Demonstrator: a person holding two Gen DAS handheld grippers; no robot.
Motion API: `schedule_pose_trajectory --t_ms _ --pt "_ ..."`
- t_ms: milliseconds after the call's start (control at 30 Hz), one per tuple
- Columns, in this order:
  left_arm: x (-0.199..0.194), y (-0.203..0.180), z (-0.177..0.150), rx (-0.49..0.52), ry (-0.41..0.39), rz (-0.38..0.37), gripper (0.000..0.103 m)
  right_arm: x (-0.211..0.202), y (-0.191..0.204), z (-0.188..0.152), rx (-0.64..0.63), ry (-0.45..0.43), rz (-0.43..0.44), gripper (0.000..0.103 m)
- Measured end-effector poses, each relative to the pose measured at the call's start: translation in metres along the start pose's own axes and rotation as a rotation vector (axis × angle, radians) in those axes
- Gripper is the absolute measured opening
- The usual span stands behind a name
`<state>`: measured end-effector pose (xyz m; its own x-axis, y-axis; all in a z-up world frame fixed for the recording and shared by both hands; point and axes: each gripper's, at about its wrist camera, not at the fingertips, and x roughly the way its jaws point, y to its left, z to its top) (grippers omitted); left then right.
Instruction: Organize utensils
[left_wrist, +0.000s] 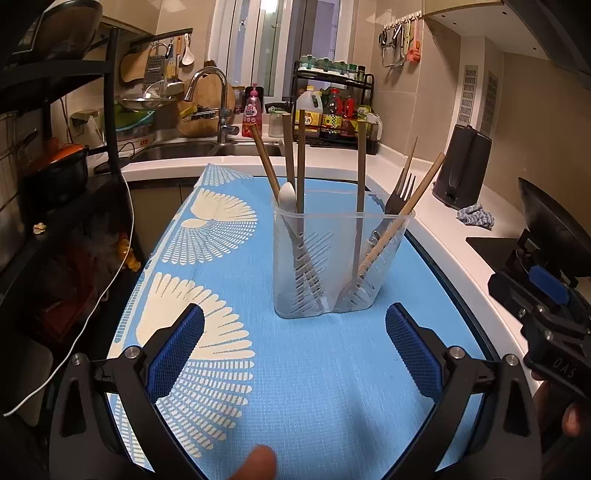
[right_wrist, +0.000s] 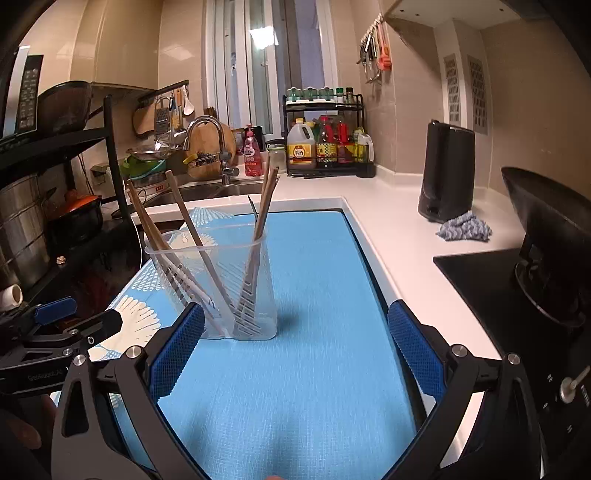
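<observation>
Kitchen counter under a blue patterned mat (left_wrist: 314, 369) carries a clear slotted utensil holder (left_wrist: 338, 266), which stands just ahead of the left gripper (left_wrist: 294, 347) and ahead-left of the right gripper (right_wrist: 295, 343). Both grippers hover above the mat with jaws spread wide and nothing between them. Standing in the holder are wooden chopsticks (left_wrist: 301, 162), a white spoon (left_wrist: 287, 197) and a dark fork (left_wrist: 398, 197), all leaning against its rim.

kettle (right_wrist: 446, 171), cloth (right_wrist: 464, 226), faucet (right_wrist: 210, 142)
</observation>
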<state>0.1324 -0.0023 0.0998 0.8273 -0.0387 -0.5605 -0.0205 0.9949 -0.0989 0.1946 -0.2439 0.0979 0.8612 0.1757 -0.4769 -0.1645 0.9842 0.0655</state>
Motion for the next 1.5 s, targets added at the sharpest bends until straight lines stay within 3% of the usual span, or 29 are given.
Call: schedule_pose_trajectory --t_ms 1500 --pt "-0.010 -0.002 -0.001 0.000 -0.037 0.009 0.096 -0.013 0.006 0.010 -0.023 -0.009 -0.027 0.098"
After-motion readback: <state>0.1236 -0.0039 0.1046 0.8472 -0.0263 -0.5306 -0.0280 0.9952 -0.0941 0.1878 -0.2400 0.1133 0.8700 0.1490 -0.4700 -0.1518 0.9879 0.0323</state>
